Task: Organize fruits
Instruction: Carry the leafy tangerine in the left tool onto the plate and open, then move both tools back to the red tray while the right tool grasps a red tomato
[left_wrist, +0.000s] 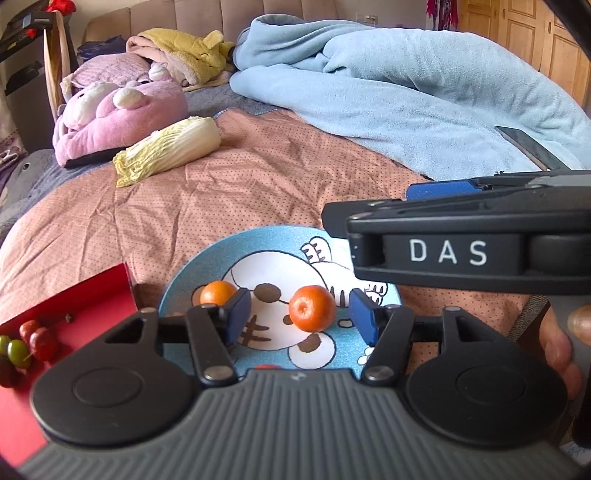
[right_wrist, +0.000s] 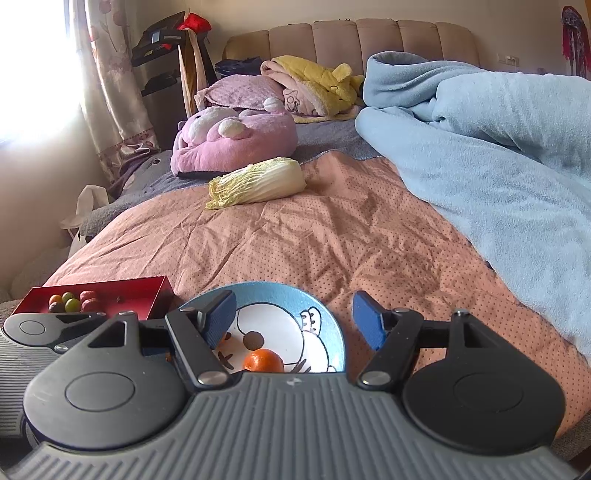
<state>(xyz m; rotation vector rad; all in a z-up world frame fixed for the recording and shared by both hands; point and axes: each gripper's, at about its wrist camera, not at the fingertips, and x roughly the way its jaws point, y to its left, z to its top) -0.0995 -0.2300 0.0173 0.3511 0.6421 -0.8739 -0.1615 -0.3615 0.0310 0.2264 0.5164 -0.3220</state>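
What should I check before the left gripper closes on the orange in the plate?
1. Left gripper open: ok.
2. Orange lies between its fingers: ok.
3. Second orange outside the fingers, behind the left one: ok.
4. Right gripper open and holding nothing: ok.
5. Right gripper keeps apart from the left: cannot tell, its body hangs close over the plate.
6. Red tray has free room: ok.
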